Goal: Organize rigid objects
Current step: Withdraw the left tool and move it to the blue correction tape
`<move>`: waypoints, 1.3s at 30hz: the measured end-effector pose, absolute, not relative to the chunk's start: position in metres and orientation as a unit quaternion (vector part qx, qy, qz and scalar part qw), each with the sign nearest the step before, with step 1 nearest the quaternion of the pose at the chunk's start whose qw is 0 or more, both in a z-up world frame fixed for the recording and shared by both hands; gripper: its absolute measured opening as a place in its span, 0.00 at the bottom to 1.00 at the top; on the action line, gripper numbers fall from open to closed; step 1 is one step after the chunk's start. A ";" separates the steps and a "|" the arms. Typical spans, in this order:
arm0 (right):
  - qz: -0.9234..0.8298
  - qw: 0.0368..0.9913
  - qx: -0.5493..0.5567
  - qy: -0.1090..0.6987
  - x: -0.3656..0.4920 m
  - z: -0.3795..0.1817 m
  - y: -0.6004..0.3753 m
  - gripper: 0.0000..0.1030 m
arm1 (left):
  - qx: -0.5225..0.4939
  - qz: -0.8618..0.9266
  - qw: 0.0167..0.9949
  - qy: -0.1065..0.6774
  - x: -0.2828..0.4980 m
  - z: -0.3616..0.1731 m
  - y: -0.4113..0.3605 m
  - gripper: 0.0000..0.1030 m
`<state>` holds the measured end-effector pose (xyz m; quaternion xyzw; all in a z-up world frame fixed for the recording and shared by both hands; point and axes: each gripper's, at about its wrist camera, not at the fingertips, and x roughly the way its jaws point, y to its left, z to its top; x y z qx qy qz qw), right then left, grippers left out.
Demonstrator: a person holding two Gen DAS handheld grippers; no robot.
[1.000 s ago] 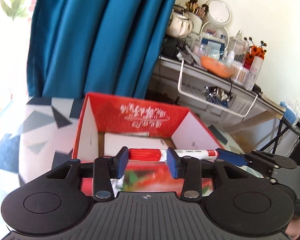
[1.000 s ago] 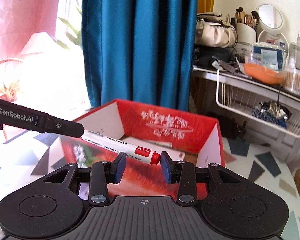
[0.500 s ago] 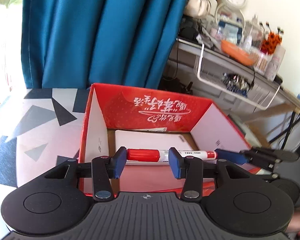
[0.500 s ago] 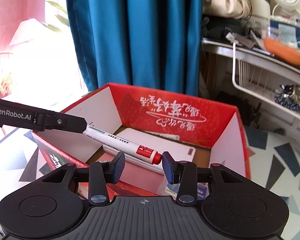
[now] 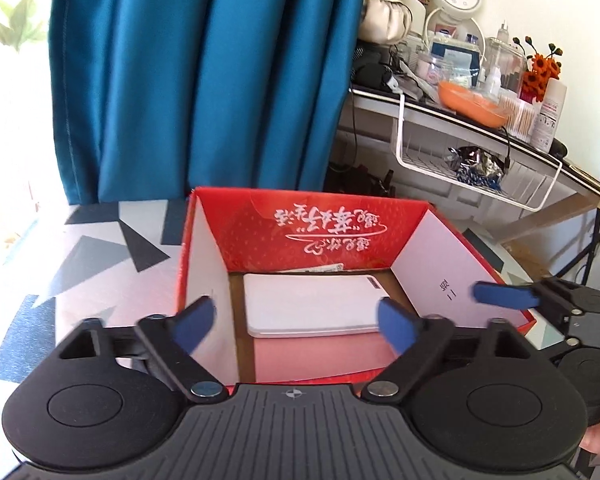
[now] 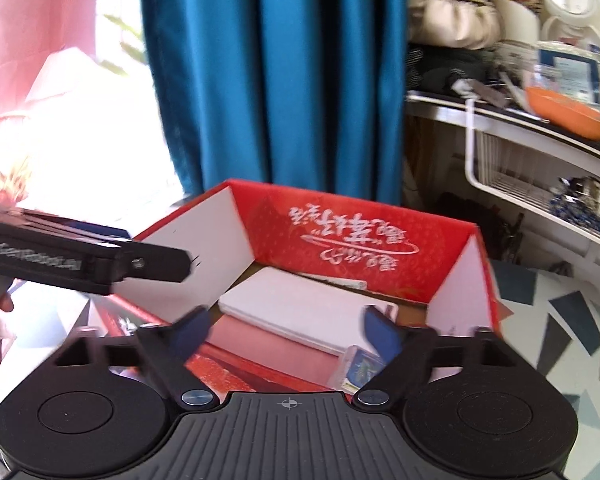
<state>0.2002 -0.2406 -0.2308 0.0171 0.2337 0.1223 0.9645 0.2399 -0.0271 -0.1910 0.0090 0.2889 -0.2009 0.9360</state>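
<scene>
My left gripper [image 5: 294,322] and right gripper [image 6: 286,330] point downward side by side, both with jaws opening wide and nothing between the pads.

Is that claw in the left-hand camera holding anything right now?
No, the left claw has nothing between its blue fingers, which are spreading apart over the red box and the flat white case inside.
</scene>
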 end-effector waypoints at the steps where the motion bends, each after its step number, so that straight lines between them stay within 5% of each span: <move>1: 0.119 0.966 0.021 0.227 0.197 -0.230 -0.243 0.99 | 0.015 -0.197 0.939 0.281 0.237 -0.190 -0.026 0.95; 23: 0.035 0.985 0.051 0.163 0.106 -0.258 -0.258 1.00 | 0.017 -0.122 0.963 0.240 0.152 -0.215 0.003 1.00; 39: 0.023 0.963 0.052 0.263 0.100 -0.334 -0.260 0.99 | -0.002 -0.111 0.946 0.304 0.143 -0.274 0.015 1.00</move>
